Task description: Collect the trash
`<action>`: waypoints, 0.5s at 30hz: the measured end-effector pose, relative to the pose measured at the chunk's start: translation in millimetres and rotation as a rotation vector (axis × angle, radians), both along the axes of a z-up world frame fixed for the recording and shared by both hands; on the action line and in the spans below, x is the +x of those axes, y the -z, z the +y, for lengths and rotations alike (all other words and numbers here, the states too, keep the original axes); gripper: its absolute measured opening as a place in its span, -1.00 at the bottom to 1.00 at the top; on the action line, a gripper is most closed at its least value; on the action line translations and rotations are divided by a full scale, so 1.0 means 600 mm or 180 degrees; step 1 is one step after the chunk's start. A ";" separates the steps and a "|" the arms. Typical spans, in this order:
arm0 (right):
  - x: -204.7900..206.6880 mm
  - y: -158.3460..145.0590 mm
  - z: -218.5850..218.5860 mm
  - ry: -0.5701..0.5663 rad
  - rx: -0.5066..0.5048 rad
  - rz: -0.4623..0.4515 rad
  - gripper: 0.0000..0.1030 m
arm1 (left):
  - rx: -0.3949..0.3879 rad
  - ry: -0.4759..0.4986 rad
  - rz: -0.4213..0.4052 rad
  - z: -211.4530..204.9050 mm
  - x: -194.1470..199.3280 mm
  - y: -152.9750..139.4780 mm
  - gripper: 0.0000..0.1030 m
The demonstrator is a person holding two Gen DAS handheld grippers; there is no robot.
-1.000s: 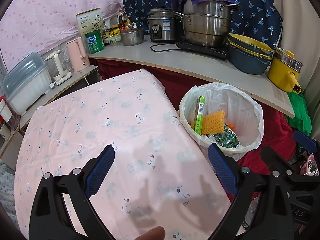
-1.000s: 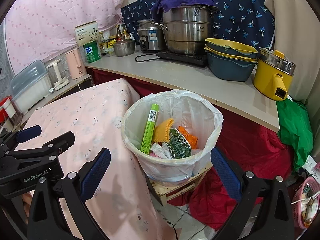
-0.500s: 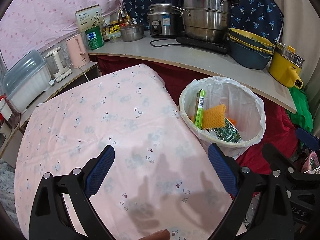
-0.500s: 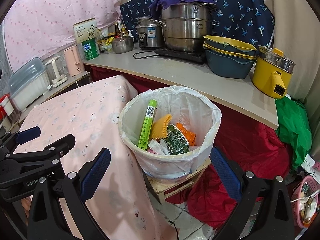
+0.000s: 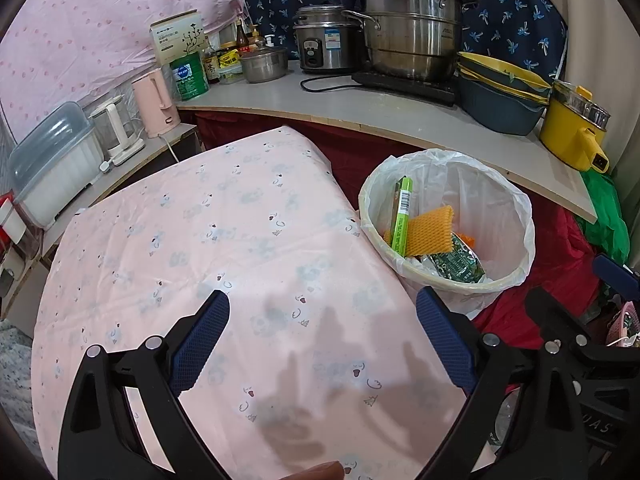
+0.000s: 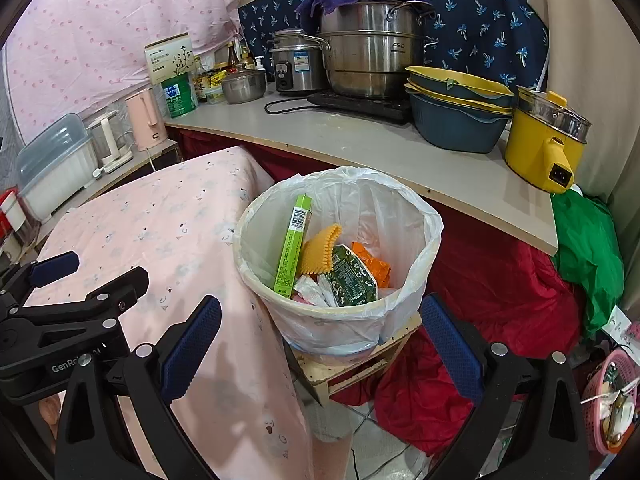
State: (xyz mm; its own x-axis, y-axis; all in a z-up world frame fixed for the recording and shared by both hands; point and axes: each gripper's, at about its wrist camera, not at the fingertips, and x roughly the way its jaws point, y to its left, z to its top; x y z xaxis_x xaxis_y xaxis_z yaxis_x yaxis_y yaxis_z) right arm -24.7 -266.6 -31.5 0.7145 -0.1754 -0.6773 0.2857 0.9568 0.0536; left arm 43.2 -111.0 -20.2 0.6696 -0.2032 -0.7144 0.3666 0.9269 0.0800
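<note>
— Logging item one: where is the trash sitting?

— Lying inside the bin, which is lined with a white bag and standing on a low wooden stand just beside the pink-clothed table. Contents showing: green carton leaning upright against the near-left wall, long axis running rim to bottom; orange foam net; dark green wrapper; white scraps beneath.

— Item two: which claw is lying nearer?

— The right claw is hovering directly before the bin, rim falling between its fingers. The left claw is hanging over the tablecloth, bin off to its forward right.

— Item three: claw condition?

— Both are standing fully spread, blue pads well apart, gripping nothing, touching nothing.

— Item four: anything waiting on the table?

— Nothing loose is showing on the cloth in either view. My judgement: collection is looking close to finished, unless trash is lying out of sight.
</note>
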 end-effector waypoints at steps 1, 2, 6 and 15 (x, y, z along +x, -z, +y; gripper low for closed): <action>0.000 0.000 0.000 -0.0002 0.0000 0.0000 0.88 | -0.0002 -0.0001 0.0002 0.000 0.000 0.000 0.75; 0.000 0.002 -0.001 -0.0001 0.0000 0.0003 0.88 | 0.0002 -0.0003 0.0001 0.000 0.000 0.000 0.75; 0.000 0.004 0.001 -0.0001 -0.0002 0.0013 0.88 | 0.0012 -0.0022 -0.0009 0.003 0.002 0.002 0.75; 0.000 0.007 0.002 -0.0003 -0.0003 0.0023 0.88 | 0.0026 -0.0055 -0.0008 0.007 0.003 0.005 0.75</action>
State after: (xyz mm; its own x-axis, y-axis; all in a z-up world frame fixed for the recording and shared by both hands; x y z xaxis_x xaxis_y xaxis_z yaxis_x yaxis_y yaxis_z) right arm -24.6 -265.2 -35.5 0.7097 -0.1754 -0.6823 0.2853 0.9571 0.0507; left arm 44.7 -106.9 -22.9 0.6748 -0.1857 -0.7143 0.3503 0.9324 0.0885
